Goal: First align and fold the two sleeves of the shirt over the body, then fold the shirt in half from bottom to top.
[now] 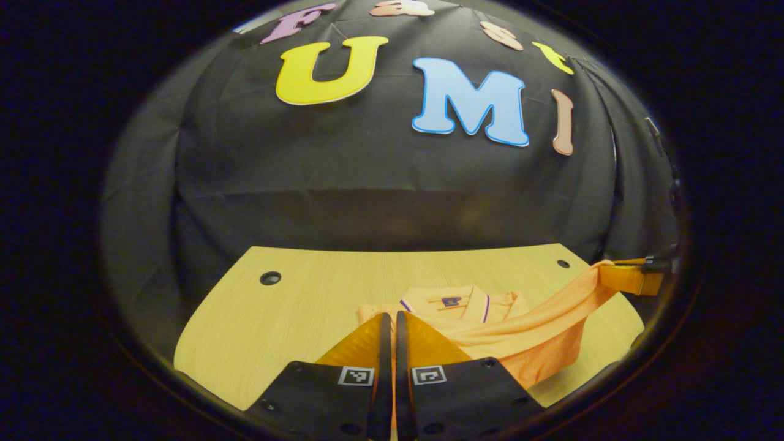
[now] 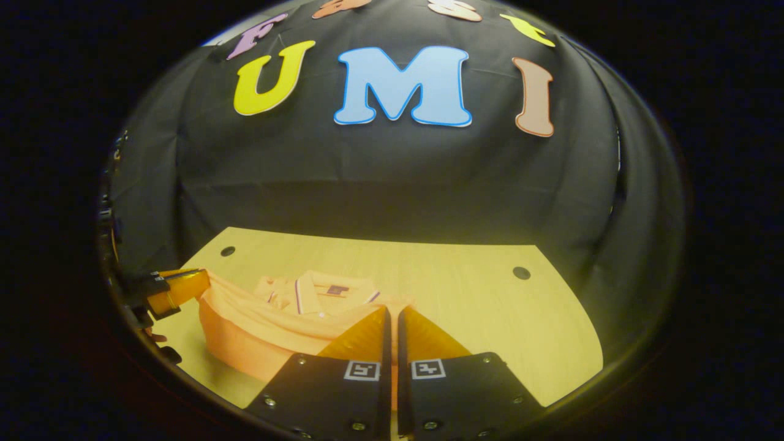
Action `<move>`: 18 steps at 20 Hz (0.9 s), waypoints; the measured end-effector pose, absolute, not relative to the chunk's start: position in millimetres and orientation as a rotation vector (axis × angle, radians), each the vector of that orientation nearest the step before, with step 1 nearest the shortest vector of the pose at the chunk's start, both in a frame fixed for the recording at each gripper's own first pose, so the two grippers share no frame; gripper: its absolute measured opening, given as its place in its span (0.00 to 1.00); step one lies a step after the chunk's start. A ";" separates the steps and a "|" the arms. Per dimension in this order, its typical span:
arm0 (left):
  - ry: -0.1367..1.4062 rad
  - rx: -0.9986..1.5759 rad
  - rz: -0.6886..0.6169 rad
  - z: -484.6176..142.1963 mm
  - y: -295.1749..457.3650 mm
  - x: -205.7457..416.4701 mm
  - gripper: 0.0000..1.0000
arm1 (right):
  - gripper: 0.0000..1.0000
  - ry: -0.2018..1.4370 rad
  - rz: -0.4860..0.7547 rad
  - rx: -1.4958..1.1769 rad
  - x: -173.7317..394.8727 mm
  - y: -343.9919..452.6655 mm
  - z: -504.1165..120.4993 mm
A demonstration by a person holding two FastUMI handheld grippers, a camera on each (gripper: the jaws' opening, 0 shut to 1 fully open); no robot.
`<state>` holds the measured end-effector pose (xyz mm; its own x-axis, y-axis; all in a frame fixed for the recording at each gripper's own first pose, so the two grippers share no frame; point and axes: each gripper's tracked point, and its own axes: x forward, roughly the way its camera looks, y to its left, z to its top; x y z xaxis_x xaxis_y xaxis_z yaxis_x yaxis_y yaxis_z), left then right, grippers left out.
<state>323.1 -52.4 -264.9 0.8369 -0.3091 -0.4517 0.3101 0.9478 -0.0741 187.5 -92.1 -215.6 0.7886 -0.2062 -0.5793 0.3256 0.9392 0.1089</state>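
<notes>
Orange polo shirt (image 1: 490, 331) is lying on the wooden worktop (image 1: 275, 324), collar away from both hand-held grippers, its bottom hem lifted off the surface. Left hand-held gripper (image 1: 388, 343) is showing its fingers pressed together, a thin sliver of orange cloth running between them, so it is pinching the hem at its own corner; shirt body is spreading ahead and to its right. Right hand-held gripper (image 2: 392, 340) is likewise closed on the hem, shirt (image 2: 275, 324) spreading ahead and to its left. Each view is also catching the other hand-held gripper far off at the edge, holding the opposite hem corner, cloth sagging between the two. Judging by the drape: light, soft, limp knit, no stiffness, probably sliding easily on smooth wood, so the far edge may be creeping when pulled. Best hold looks like the two hem corners, pinched through all layers, keeping tension even so the fold lands square near the collar (image 2: 318, 291).
</notes>
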 end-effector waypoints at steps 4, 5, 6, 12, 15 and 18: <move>0.478 -0.038 -0.320 -275.6 -62.6 360.5 0.08 | 0.05 0.605 -0.303 0.188 218.9 -103.7 -231.5; 0.476 -0.039 -0.316 -278.8 -64.4 368.7 0.07 | 0.05 0.608 -0.311 0.187 224.8 -105.6 -236.5; 0.470 -0.038 -0.316 -281.1 -65.7 374.7 0.08 | 0.05 0.606 -0.321 0.187 230.7 -108.3 -241.9; 0.457 -0.022 -0.329 -311.8 -76.8 407.2 0.08 | 0.05 0.643 -0.359 0.176 260.9 -119.7 -290.0; 0.476 -0.004 -0.320 -332.1 -74.4 418.7 0.08 | 0.05 0.689 -0.375 0.160 268.9 -123.9 -314.9; 0.502 0.011 -0.316 -351.9 -73.3 423.6 0.08 | 0.05 0.723 -0.381 0.152 273.6 -124.8 -334.1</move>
